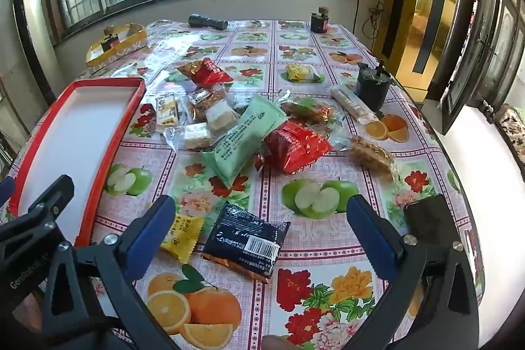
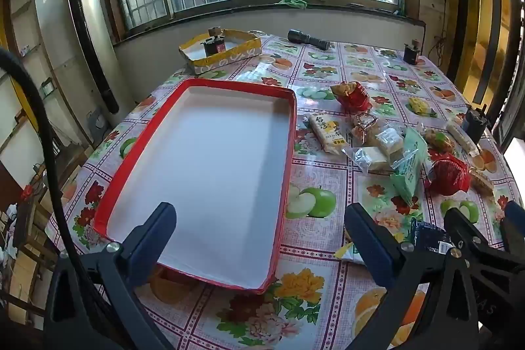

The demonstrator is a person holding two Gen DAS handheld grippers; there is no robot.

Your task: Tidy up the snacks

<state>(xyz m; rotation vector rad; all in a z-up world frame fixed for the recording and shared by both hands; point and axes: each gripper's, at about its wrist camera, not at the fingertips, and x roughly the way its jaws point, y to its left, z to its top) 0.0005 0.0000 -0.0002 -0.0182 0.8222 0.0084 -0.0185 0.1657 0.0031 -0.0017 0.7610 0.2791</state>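
- Left wrist view: the left hand-held gripper (image 1: 261, 233) hangs low over the table (image 1: 328, 255) with its blue fingers (image 1: 154, 232) spread wide and nothing between them; a dark blue packet (image 1: 246, 243) lies flat on the cloth in that gap, with a small yellow packet (image 1: 182, 235) just beside it, next to the left finger.
- Farther off, the snack pile sits mid-table: a pale green packet (image 1: 244, 138) leans against a red packet (image 1: 295, 146); clear-wrapped cakes (image 1: 210, 117) lie to their left; a second red packet (image 1: 205, 72) lies behind them.
- The red tray (image 1: 98, 153) stands at the left, white inside; part of the right hand-held gripper (image 1: 39, 212) shows over its near end.
- Right wrist view: the right hand-held gripper (image 2: 261, 235) is also wide apart and holds nothing; its left finger (image 2: 151, 238) hovers over the near end of the red tray (image 2: 285, 173), its right finger over the cloth beside the tray.
- The snack pile (image 2: 393, 146) lies to the right of the tray, apart from it; a yellow box (image 2: 223, 54) and a black torch (image 2: 308, 39) rest at the far end, by the window.
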